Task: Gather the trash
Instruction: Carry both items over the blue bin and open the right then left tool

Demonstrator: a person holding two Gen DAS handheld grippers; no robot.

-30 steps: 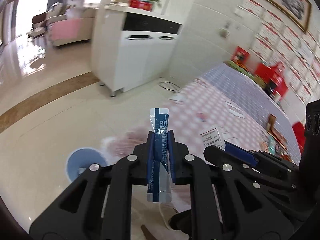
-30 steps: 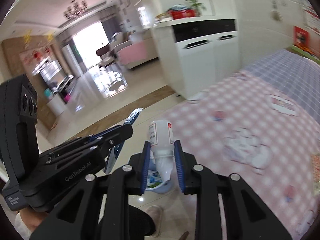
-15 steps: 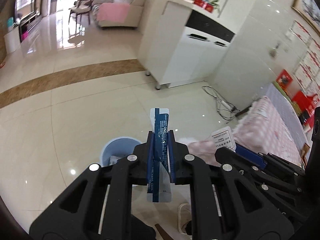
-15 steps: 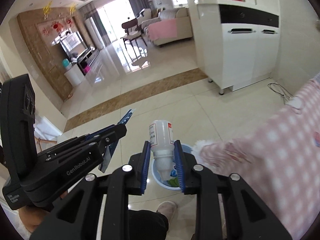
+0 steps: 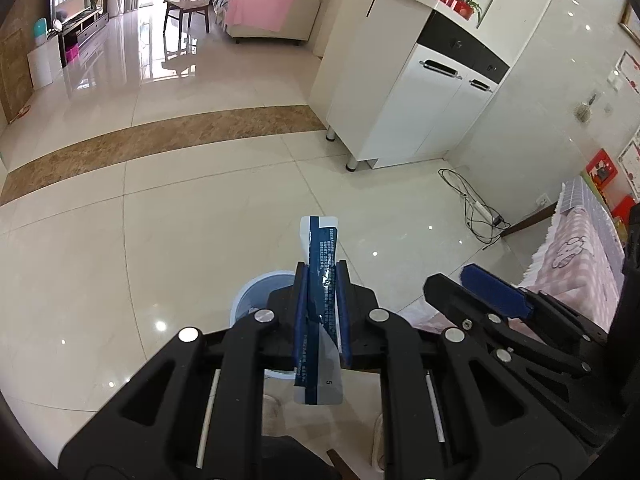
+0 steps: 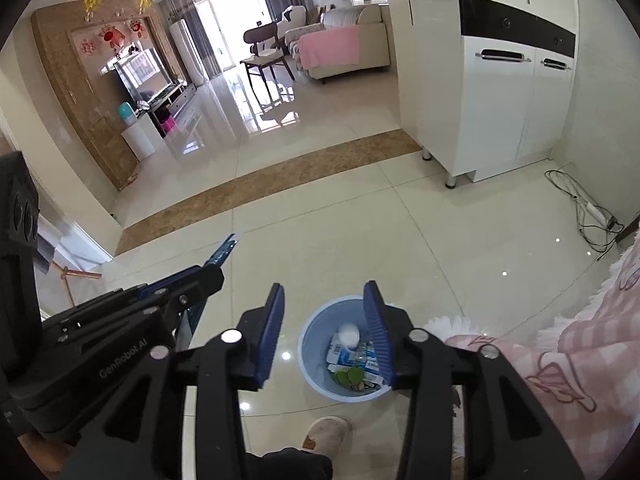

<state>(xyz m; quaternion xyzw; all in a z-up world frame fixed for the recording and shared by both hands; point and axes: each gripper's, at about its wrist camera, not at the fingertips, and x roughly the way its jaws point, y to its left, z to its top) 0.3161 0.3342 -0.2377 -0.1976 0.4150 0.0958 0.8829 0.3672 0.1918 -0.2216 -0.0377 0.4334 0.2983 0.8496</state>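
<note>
My left gripper [image 5: 322, 276] is shut on a flat blue and white wrapper [image 5: 320, 312], held upright above the floor near the light blue trash bin [image 5: 252, 296]. My right gripper [image 6: 326, 300] is open and empty, right above the same bin [image 6: 316, 372]. A white bottle [image 6: 348, 332] lies in the bin among packets and a green scrap. The left gripper also shows in the right wrist view [image 6: 212, 268] at the left, with the wrapper sticking out. The right gripper shows in the left wrist view [image 5: 492, 288] at the right.
A table with a pink checked cloth [image 6: 580, 348] stands at the right. A white cabinet [image 6: 500, 92] stands beyond, with a power strip and cables [image 6: 588, 208] on the floor. My slipper [image 6: 326, 434] is beside the bin. Glossy tiled floor [image 5: 180, 220] lies ahead.
Both grippers swung from the table to over the bin. My right gripper opened and the white bottle dropped into the bin. The left gripper still holds the wrapper.
</note>
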